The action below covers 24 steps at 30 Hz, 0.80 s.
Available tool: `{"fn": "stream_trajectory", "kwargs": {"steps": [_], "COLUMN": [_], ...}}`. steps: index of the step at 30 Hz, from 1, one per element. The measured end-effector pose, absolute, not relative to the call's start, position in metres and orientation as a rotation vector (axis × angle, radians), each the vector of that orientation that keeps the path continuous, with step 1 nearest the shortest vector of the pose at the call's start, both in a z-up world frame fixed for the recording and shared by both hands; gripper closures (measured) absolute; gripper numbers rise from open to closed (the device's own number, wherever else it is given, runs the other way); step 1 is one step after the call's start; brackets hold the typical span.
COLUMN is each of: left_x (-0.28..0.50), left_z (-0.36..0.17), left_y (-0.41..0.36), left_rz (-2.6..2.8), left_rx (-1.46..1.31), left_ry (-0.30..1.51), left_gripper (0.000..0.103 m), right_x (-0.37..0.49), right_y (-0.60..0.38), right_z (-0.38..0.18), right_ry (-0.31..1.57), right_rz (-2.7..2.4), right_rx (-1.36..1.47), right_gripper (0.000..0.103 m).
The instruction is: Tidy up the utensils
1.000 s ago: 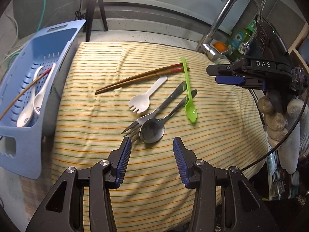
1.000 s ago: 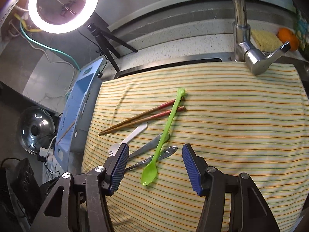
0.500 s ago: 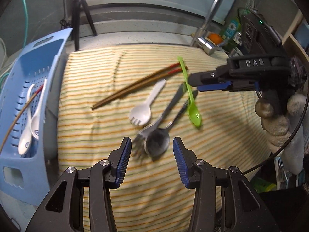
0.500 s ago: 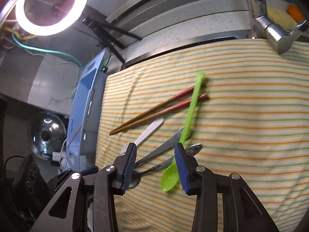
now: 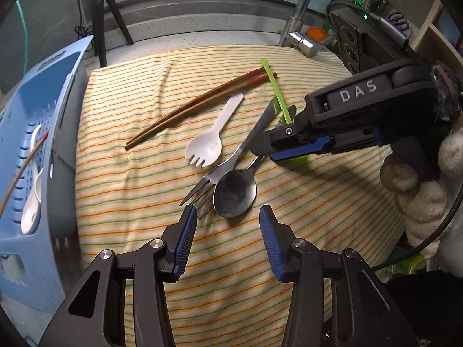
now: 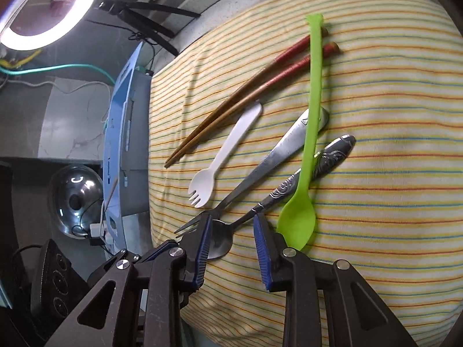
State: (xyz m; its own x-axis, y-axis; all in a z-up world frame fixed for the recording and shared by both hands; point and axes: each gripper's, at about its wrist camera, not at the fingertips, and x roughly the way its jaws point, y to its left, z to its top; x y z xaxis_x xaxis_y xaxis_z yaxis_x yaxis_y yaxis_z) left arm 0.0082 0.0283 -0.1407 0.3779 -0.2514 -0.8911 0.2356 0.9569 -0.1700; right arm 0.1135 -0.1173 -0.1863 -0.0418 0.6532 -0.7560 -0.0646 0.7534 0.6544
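Note:
On the striped cloth (image 5: 130,173) lie a metal spoon (image 5: 235,192), a metal fork (image 5: 228,167), a white spork (image 5: 212,141), a pair of chopsticks (image 5: 199,105) and a green spoon (image 5: 277,95). My left gripper (image 5: 228,219) is open just in front of the metal spoon's bowl. My right gripper (image 6: 231,231) is open low over the metal spoon's neck (image 6: 246,217), with the green spoon's bowl (image 6: 296,222) just right of its right finger. In the left wrist view the right gripper (image 5: 267,150) hides the green spoon's bowl.
A blue basket (image 5: 31,133) stands left of the cloth and holds white spoons (image 5: 33,202) and a chopstick. A tap (image 5: 301,23) and an orange (image 5: 314,32) sit behind the cloth. A tripod (image 5: 104,17) stands at the back left. A ring light (image 6: 49,8) glows above.
My right gripper has come down and in over the utensils and narrowed its opening. My left gripper has moved closer to the metal spoon's bowl.

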Motion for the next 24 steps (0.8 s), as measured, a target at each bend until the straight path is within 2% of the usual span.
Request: {"fn": "stream_trajectory", "kwargs": {"steps": [9,14,24], "left_x": [0.007,0.002,0.017], "left_z": [-0.138,-0.132,-0.145], "left_y": [0.025,0.018,0.01], "left_rz": [-0.31,-0.34,-0.44], "left_rx": [0.018,0.052,0.034], "left_ry": [1.131,1.098,1.151], "left_gripper": [0.06,0.061,0.062], "right_x": [0.117,0.117,0.116], "right_y": [-0.119,-0.118,-0.123], "right_z": [-0.193,-0.193,-0.194], "right_ry": [1.512,1.512,1.517], "right_rz": [0.542,0.53,0.526], "right_rx": [0.537,0.542,0.574], "right_gripper": [0.083,0.083,0.083]}}
